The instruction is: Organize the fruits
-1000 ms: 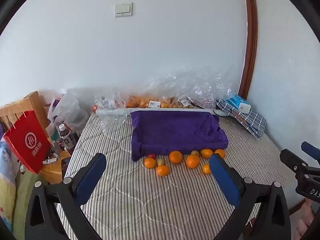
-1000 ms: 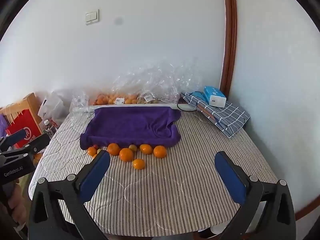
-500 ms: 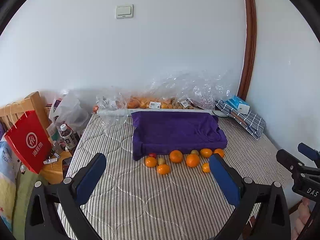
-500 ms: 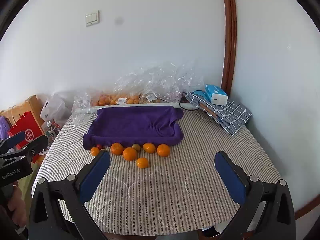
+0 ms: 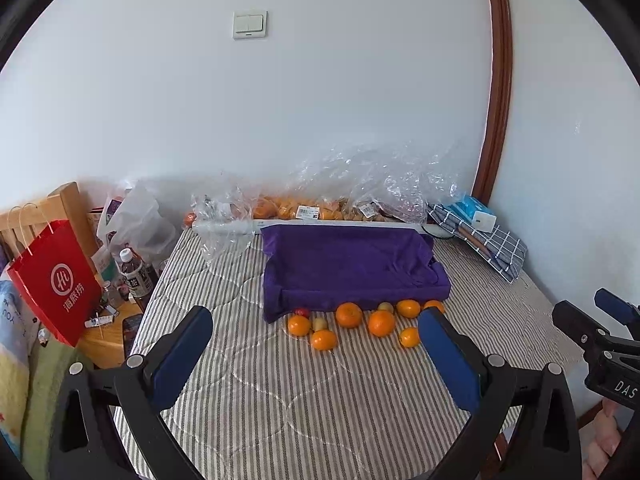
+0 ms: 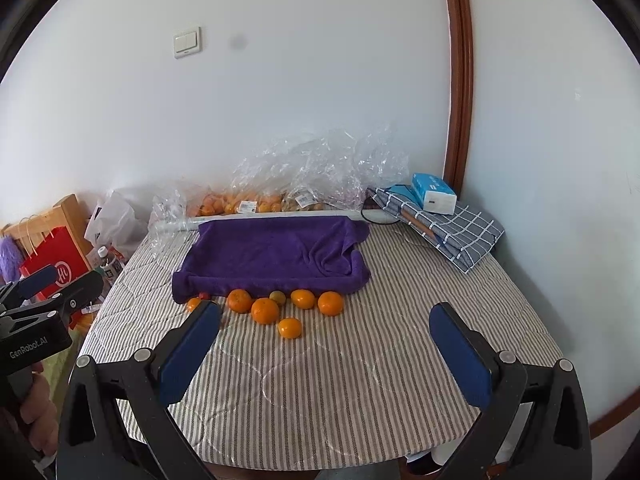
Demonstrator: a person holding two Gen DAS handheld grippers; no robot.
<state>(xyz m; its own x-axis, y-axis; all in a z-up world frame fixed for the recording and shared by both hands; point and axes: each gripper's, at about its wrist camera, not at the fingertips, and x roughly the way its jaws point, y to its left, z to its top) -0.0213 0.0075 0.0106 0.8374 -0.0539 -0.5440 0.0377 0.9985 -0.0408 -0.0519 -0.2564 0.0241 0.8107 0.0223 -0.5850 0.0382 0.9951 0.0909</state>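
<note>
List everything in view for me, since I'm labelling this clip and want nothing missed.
oranges: about seven, orange, loose on the striped cover along the near edge of the towel.
small fruits: at least two yellowish-green and one red, among the oranges.
towel-lined tray: one, purple, mid-table.
striped cover: one, grey and white, over the table.
plastic bags: crumpled, clear, against the wall, holding more orange fruit.
checked cloth: one, grey, far right corner.
tissue pack: one, blue and white, on the checked cloth.
paper bag: one, red, left of the table.
bottle: one, dark, beside the red bag.
wall switch: one, white.
left gripper: black, blue-padded jaws open, empty.
right gripper: same, open, empty.
</note>
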